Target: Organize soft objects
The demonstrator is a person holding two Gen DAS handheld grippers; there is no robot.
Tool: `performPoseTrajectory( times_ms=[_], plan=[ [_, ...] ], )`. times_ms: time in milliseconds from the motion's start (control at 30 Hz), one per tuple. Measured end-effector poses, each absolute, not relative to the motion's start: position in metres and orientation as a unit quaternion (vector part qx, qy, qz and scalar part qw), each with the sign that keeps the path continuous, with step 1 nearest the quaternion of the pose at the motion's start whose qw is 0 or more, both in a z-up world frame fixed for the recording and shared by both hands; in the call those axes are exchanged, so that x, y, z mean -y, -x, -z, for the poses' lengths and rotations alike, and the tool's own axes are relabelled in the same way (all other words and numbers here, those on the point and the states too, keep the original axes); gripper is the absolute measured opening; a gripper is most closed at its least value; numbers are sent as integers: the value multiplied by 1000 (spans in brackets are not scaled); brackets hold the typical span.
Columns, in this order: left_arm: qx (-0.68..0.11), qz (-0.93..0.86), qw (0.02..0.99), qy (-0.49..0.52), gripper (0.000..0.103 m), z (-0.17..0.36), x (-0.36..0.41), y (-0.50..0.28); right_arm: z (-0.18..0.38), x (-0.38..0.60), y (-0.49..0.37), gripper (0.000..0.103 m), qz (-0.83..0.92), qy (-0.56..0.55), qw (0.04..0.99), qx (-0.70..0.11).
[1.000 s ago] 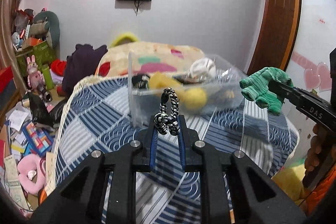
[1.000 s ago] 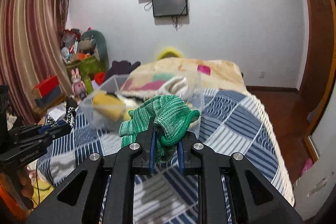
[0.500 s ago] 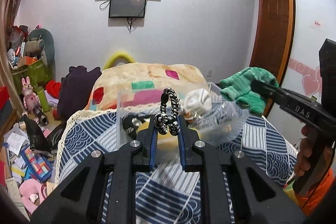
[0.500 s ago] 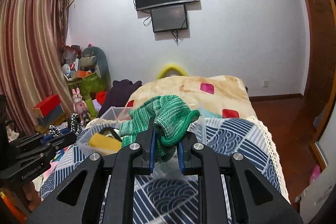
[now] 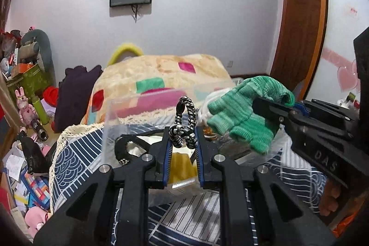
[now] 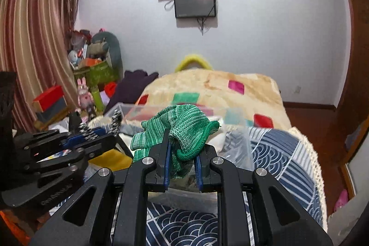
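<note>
My left gripper [image 5: 183, 142] is shut on a black-and-white braided rope loop [image 5: 184, 123] and holds it above a clear plastic bin [image 5: 108, 130] on the bed. My right gripper [image 6: 182, 153] is shut on a green knitted glove [image 6: 184, 126] and holds it over the same bin [image 6: 239, 144]. In the left wrist view the glove [image 5: 246, 114] hangs over the bin's right side. In the right wrist view the left gripper [image 6: 101, 133] sits to the left. A yellow soft item [image 5: 182, 165] and a black loop [image 5: 122, 149] lie inside the bin.
The bin stands on a blue-and-white patterned bedspread [image 6: 276, 153]. A beige blanket with coloured squares [image 5: 161, 70] lies behind it. Toys, boxes and papers clutter the floor on the left [image 5: 27, 107]. A wooden door [image 5: 302, 27] is on the right.
Both grippers have moved forward and closer together, now over the bin. The green glove has come in from the right to hang above the bin's right side.
</note>
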State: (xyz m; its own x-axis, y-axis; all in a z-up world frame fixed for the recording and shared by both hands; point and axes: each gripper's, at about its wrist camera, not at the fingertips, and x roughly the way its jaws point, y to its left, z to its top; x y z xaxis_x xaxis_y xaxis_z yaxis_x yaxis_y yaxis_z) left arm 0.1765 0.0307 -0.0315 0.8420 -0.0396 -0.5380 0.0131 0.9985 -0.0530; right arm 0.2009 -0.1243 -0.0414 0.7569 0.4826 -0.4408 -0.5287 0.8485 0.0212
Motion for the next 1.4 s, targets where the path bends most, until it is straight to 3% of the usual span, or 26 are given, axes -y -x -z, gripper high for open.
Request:
performPoseTrajectory(
  times_ms=[200,367,533,900,1100,1200,1267,1400],
  plan=[
    [-314,17,949,18,22,50,-28,-193,60,118,-210,15,-262,82,930,-245],
    [-320,17,947,22,49,54,-29,-195,63,123,-216,21,-261,77,926,-261],
    [-315,15,948,32,50,49,-31,-189,62,129,-215,43,-263,67,923,-273],
    [-268,17,961,63,53,19,-41,-151,33,149,-185,45,-270,54,933,-231],
    [-229,12,971,62,53,-4,-44,-119,7,157,-152,55,-280,53,942,-176],
    [-212,12,975,60,62,-14,-42,-102,-2,159,-138,65,-283,53,945,-155],
    [-198,11,978,61,76,-19,-42,-89,-7,161,-129,76,-281,52,948,-137],
    [-168,4,984,57,92,-28,-38,-63,-10,164,-116,82,-279,48,952,-119]
  ],
)
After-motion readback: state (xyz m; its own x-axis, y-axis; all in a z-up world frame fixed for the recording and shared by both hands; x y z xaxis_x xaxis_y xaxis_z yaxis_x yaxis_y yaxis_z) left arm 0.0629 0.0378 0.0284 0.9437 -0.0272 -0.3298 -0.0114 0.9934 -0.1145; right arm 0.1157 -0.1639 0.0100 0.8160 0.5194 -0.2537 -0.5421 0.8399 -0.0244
